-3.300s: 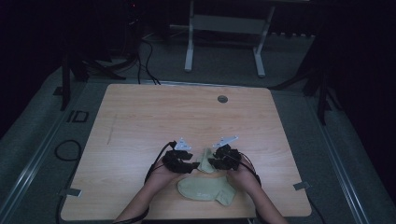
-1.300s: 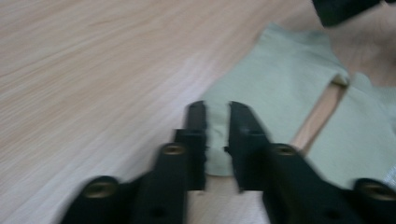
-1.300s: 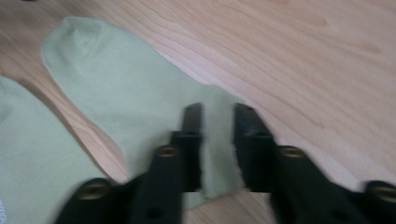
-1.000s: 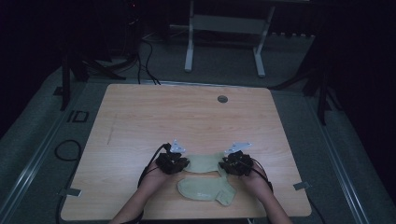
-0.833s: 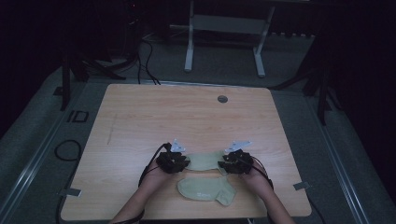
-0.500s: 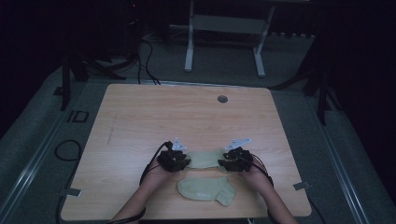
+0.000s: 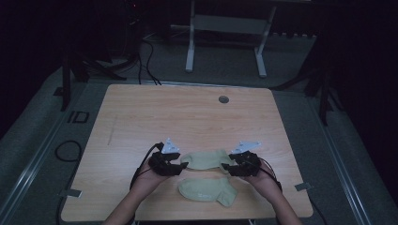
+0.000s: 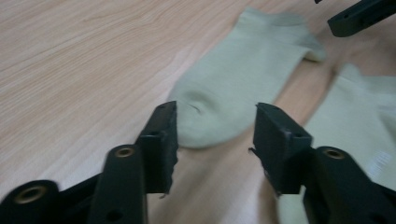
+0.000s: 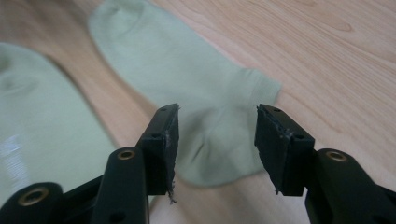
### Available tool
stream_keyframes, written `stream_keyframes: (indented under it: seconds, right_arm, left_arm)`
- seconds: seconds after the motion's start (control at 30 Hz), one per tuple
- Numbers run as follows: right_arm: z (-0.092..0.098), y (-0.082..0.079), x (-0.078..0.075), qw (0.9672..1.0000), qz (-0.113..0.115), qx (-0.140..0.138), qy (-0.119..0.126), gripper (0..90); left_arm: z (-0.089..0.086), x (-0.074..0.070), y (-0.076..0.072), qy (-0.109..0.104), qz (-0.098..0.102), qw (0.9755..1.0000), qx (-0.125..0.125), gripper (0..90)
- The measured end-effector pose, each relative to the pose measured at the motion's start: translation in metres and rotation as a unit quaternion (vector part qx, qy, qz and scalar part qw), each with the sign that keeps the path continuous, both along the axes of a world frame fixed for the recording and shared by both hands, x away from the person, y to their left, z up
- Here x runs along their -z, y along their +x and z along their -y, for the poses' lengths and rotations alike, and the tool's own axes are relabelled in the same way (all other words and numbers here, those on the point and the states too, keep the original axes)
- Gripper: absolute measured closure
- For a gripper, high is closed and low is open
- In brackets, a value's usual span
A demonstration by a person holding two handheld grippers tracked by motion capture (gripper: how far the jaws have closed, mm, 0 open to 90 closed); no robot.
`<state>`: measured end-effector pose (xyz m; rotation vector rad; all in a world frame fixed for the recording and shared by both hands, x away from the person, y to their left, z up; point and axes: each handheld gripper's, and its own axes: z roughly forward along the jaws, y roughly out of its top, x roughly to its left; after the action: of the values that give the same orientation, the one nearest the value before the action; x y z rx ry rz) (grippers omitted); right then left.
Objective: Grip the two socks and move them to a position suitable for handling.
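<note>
Two pale green socks lie flat on the wooden table (image 7: pixel 187 117). The farther sock (image 7: pixel 205 159) (image 8: pixel 238 70) (image 9: pixel 187 79) stretches between my two grippers. My left gripper (image 7: pixel 179 165) (image 8: pixel 214 140) is open, its jaws either side of the sock's toe end. My right gripper (image 7: pixel 227 166) (image 9: pixel 215 140) is open too, with its jaws straddling the sock's cuff and heel end. The nearer sock (image 7: pixel 208 190) (image 8: pixel 359 121) (image 9: pixel 42 121) lies close to the table's front edge, between the person's wrists.
A small round grommet (image 7: pixel 223 99) sits near the table's far edge. Cables (image 7: pixel 145 161) trail from the grippers over the table. A white stand (image 7: pixel 225 28) and dark floor lie beyond the table.
Earlier both grippers were close together over the socks; they have since spread apart to the two ends of the farther sock, which now lies stretched flat. Little moved in the last second.
</note>
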<state>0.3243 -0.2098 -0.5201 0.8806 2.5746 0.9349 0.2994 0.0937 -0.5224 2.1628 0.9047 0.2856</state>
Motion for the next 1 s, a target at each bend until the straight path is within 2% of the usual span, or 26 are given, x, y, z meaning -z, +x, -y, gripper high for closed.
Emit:
stream_keyframes:
  seconds: [0.1, 0.27, 0.37, 0.47, 0.6, 0.7, 0.77, 0.83, 0.9, 1.0]
  right_arm:
    - [0.004, -0.013, -0.003, 1.0, -0.002, -0.002, 0.009, 48.4]
    - [0.008, -0.036, -0.001, 0.9999, -0.001, -0.01, 0.009, 47.9]
    - [0.01, -0.048, 0.002, 0.9997, -0.009, -0.013, 0.016, 47.9]
    - [0.01, -0.058, 0.01, 0.9996, -0.023, -0.018, 0.006, 48.1]
    - [0.015, -0.066, 0.023, 0.9993, -0.036, -0.005, -0.001, 50.6]
    - [0.017, -0.068, 0.032, 0.999, -0.04, 0.004, -0.018, 53.6]
    - [0.02, -0.069, 0.032, 0.9991, -0.042, 0.006, -0.01, 56.3]
    - [0.021, -0.069, 0.031, 0.999, -0.04, 0.009, -0.015, 61.1]
    - [0.02, -0.069, 0.031, 0.9992, -0.035, 0.009, -0.016, 65.7]
    - [0.019, -0.071, 0.031, 0.9993, -0.031, 0.004, -0.017, 76.1]
  left_arm:
    - [-0.005, -0.001, -0.013, -0.004, -0.008, 1.0, 0.002, 46.9]
    - [-0.008, 0.003, -0.035, 0.004, -0.014, 0.9998, 0.01, 45.7]
    - [-0.006, 0.008, -0.047, 0.008, -0.021, 0.9996, 0.017, 45.5]
    - [-0.002, 0.017, -0.055, 0.018, -0.029, 0.9991, 0.024, 45.5]
    - [0.0, 0.029, -0.057, 0.01, -0.048, 0.9987, 0.016, 45.6]
    - [0.003, 0.036, -0.055, 0.012, -0.052, 0.9984, 0.019, 45.8]
    - [0.005, 0.039, -0.053, 0.01, -0.054, 0.9983, 0.019, 46.1]
    - [0.008, 0.039, -0.052, 0.004, -0.055, 0.9983, 0.018, 46.9]
    - [0.012, 0.039, -0.051, 0.01, -0.049, 0.9985, 0.02, 52.9]
    - [0.015, 0.04, -0.052, 0.013, -0.044, 0.9988, 0.019, 72.3]
